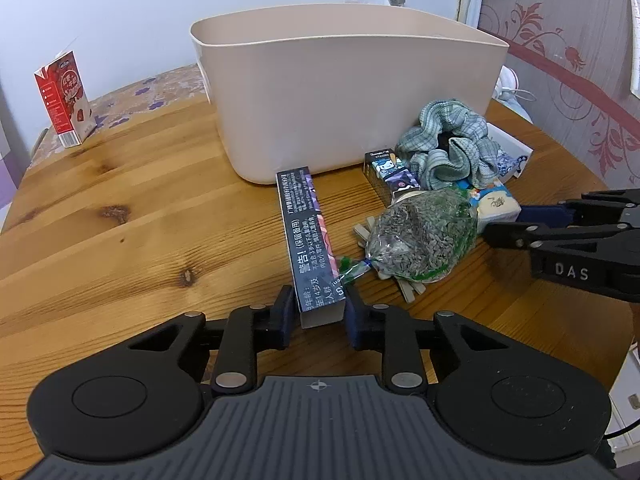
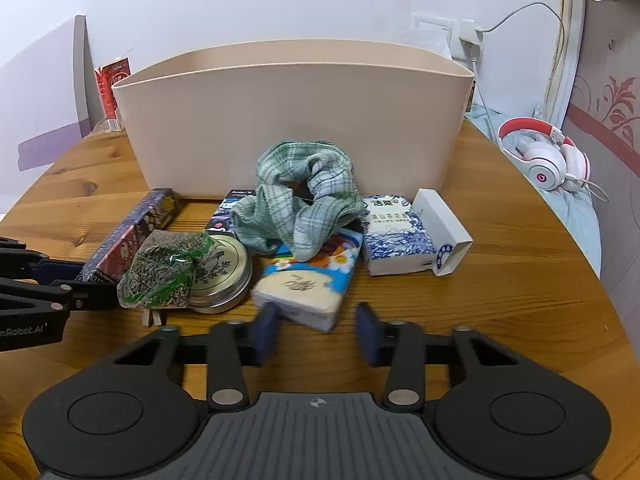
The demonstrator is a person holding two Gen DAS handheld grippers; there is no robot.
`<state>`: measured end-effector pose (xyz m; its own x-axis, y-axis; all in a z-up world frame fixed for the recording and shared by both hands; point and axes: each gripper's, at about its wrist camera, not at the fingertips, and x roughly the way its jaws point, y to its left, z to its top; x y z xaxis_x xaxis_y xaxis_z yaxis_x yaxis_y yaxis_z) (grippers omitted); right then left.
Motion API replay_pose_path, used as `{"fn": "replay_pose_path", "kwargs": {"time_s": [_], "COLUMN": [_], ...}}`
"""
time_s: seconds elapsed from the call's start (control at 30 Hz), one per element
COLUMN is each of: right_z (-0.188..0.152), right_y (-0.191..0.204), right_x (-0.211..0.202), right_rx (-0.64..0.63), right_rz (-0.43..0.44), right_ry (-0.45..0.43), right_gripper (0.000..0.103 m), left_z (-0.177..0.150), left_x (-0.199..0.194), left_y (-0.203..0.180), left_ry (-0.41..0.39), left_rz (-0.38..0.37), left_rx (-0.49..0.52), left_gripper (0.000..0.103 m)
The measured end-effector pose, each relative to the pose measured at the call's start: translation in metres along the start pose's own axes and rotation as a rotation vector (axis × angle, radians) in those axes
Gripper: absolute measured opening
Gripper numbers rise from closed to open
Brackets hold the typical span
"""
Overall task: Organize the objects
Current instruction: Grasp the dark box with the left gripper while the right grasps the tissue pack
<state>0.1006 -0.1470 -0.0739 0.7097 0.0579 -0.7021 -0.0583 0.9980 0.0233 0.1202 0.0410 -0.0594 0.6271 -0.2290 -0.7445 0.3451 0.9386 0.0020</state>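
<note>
The left gripper (image 1: 320, 312) fingers pinch the long dark box (image 1: 308, 236), while the right gripper (image 2: 318, 334) fingers stand spread around the tissue pack (image 2: 308, 280).

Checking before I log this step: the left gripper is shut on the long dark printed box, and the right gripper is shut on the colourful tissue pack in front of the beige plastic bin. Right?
Partly. The left gripper does clamp the long dark printed box. But the right gripper is open: the right wrist view shows its jaws spread, with the colourful tissue pack only at their tips, in front of the beige plastic bin.

Bright even indoor light, soft shadows, fisheye-bent dark corners, right tongs (image 2: 316, 334) motion-blurred
</note>
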Motion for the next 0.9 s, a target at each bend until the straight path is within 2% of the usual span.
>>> {"fn": "replay_pose_path", "kwargs": {"time_s": [0.13,0.23,0.5,0.6,0.7,0.73,0.9], "right_z": [-0.003,-0.006,-0.010,-0.008,-0.006,-0.004,0.009], "right_y": [-0.008,-0.013,-0.017,-0.022,-0.016,-0.013,0.002], "right_x": [-0.004,-0.007,-0.013,-0.016,-0.018,-0.018,-0.002], "right_rx": [0.035,0.057,0.072,0.100,0.058,0.042,0.006], "right_rz": [0.004,0.014,0.033,0.063,0.048,0.039,0.031], "right_ry": [0.003,0.007,-0.001,-0.008,-0.036,-0.045,-0.036], "right_gripper": [0.011,0.005,0.003,0.012,0.048,0.056,0.059], "left_z": [-0.003,-0.007,-0.010,-0.010,-0.011,-0.011,-0.009], "left_x": [-0.004,-0.008,-0.019,-0.020,-0.020,-0.020,-0.021], "left_y": [-0.001,0.000,-0.001,0.000,0.002,0.003,0.006], "left_ry": [0.001,0.000,-0.018,-0.020,-0.019,-0.019,-0.025], "left_rz": [-0.004,-0.005,-0.004,0.000,0.004,0.005,0.001], "left_rx": [-0.007,-0.015,-0.027,-0.036,-0.048,-0.051,-0.064], "left_gripper": [0.025,0.025,0.025,0.025,0.025,0.025,0.024]}}
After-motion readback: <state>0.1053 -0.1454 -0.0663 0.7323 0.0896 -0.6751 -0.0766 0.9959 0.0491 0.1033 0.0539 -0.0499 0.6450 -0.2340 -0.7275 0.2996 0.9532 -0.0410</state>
